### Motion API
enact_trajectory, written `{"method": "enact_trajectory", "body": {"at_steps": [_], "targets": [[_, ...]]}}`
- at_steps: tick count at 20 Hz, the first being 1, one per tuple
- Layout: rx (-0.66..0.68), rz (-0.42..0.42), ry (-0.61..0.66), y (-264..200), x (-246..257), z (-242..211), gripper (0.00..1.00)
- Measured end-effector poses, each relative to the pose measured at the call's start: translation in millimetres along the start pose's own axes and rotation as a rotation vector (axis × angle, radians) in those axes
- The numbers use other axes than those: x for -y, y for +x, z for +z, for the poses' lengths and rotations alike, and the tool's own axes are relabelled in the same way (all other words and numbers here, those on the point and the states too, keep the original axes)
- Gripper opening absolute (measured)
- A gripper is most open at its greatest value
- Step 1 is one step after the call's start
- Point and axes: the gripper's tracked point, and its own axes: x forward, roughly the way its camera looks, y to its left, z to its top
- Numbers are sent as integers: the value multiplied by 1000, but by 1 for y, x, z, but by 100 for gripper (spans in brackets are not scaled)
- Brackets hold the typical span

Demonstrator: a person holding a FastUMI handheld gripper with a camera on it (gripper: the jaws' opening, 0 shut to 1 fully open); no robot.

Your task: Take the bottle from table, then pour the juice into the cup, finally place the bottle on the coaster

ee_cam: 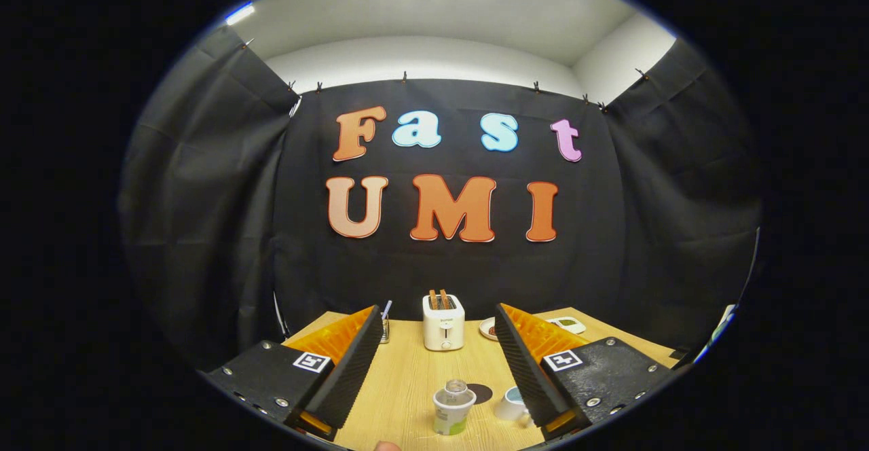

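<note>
Gripper (438,342) is hovering with jaws wide — bottle (454,407) standing between them, coaster (481,392) and cup (511,403) just beside it.

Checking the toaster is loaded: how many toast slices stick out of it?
2, side by side in the top slots of the white toaster, beyond the open gripper; more may sit hidden inside.

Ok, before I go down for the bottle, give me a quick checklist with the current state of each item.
1. Tongs open: ok, wide apart and empty.
2. Bottle upright on the table: ok.
3. Bottle between the fingers: ok, roughly centred, low between them.
4. Cup near the bottle: ok, beside it, partly behind one finger.
5. Coaster free: ok, dark disc behind the bottle.
6. Bottle cap off: cannot tell.
</note>
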Motion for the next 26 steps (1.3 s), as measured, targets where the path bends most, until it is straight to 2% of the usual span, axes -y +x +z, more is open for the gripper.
{"method": "enact_trajectory", "body": {"at_steps": [5,13,16,26], "targets": [[-59,2,-36,17,-2,-42,98],[-194,15,-1,40,-4,-130,98],[-230,-4,-23,46,5,-151,98],[-351,-20,33,54,9,-218,99]]}}
